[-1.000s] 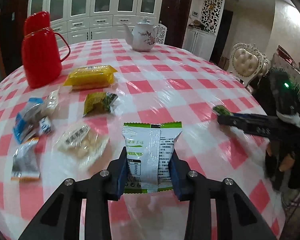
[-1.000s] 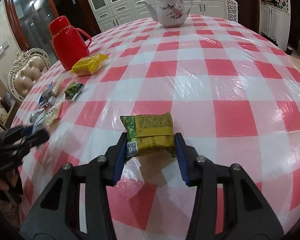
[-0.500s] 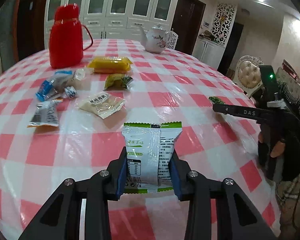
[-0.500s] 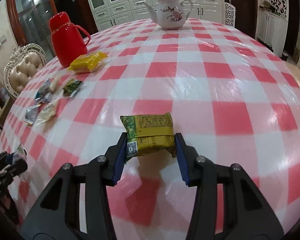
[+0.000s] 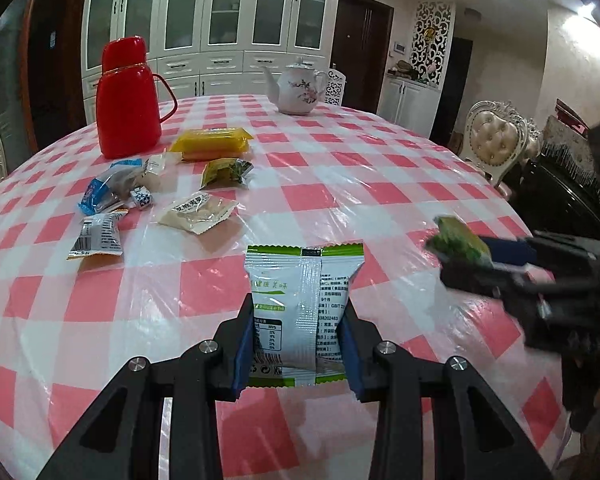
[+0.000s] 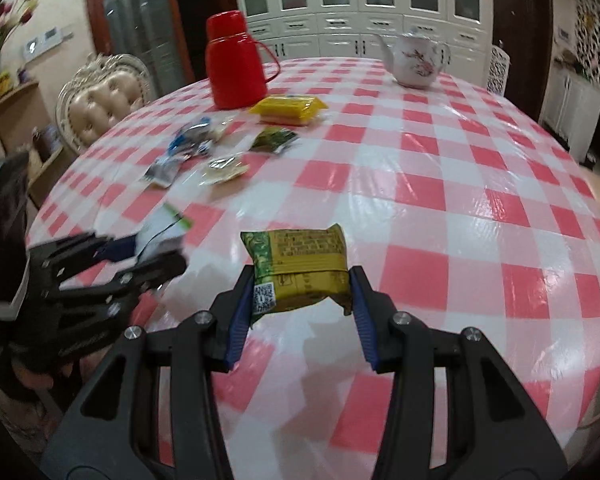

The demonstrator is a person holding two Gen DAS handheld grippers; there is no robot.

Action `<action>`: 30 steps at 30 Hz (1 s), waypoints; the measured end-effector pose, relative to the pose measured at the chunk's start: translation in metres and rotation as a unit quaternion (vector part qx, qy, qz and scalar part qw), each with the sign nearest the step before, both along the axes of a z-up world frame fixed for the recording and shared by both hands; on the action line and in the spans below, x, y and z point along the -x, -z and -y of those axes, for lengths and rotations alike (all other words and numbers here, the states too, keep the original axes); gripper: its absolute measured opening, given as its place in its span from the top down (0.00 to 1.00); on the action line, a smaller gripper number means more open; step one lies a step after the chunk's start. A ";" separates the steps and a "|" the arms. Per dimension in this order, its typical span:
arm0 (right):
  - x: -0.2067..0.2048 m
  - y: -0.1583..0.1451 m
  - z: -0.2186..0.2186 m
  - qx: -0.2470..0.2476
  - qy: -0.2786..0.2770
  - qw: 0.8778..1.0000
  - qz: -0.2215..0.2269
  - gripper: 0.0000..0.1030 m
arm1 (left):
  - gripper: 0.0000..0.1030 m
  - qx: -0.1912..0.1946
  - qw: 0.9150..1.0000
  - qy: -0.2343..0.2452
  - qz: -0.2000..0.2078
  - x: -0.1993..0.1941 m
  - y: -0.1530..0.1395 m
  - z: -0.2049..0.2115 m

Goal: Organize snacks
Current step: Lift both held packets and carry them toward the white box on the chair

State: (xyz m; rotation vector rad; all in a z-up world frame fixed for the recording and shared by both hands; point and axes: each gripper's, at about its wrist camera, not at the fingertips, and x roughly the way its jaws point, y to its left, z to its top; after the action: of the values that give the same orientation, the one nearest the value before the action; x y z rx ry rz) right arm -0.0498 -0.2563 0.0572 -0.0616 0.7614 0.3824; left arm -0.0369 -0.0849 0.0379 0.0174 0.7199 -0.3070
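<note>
Clamped between the blue pads of the left gripper [image 5: 298, 340]: a white-and-green snack packet [image 5: 302, 304], flat foil pillow with crimped green ends and a centre seam, held upright above the tablecloth [image 5: 308, 196]. Back panel facing the camera, printed with green Chinese characters, a small nutrition table and the partly legible "GB/T"; rest of the print too small to read. Pinched between the ribbed blue pads of the right gripper [image 6: 302, 312]: a yellow-green snack packet [image 6: 300, 268], plump and rectangular, crinkled wrapper, with a QR code near the left pad and rows of text too fine to read. Black, angular finger arms with silver rivets on both tools.

Further out on the glossy, plastic-covered red-and-white check cloth, over a round table, a loose cluster of snacks on the left side: a clear pouch of pale round pieces [image 5: 198, 212] with an unreadable white label, a silver wrapper with a barcode [image 5: 97, 236], a blue-and-white wrapper [image 5: 100, 194], a tiny blue-and-white candy [image 5: 142, 199], a dark green-and-yellow sachet [image 5: 226, 172], and a long yellow pack [image 5: 210, 144]. Behind these, a red ribbed plastic thermos jug [image 5: 126, 98] with a loop handle. Well apart near the far edge, a white porcelain teapot [image 5: 298, 88] painted with pink blossom. Cream tufted chair [image 5: 496, 140] beside the table.
</note>
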 end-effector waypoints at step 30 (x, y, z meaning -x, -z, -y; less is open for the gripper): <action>0.130 -0.007 0.097 0.006 0.006 0.999 0.039 0.51 | 0.62 -0.011 0.994 0.112 -0.006 0.090 -0.016 0.106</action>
State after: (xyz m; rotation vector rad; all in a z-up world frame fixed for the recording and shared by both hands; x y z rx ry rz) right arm -0.1794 -0.3538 0.0647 -0.0824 0.6873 0.3618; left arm -0.1264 -0.1907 0.0539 0.1173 0.7338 -0.5143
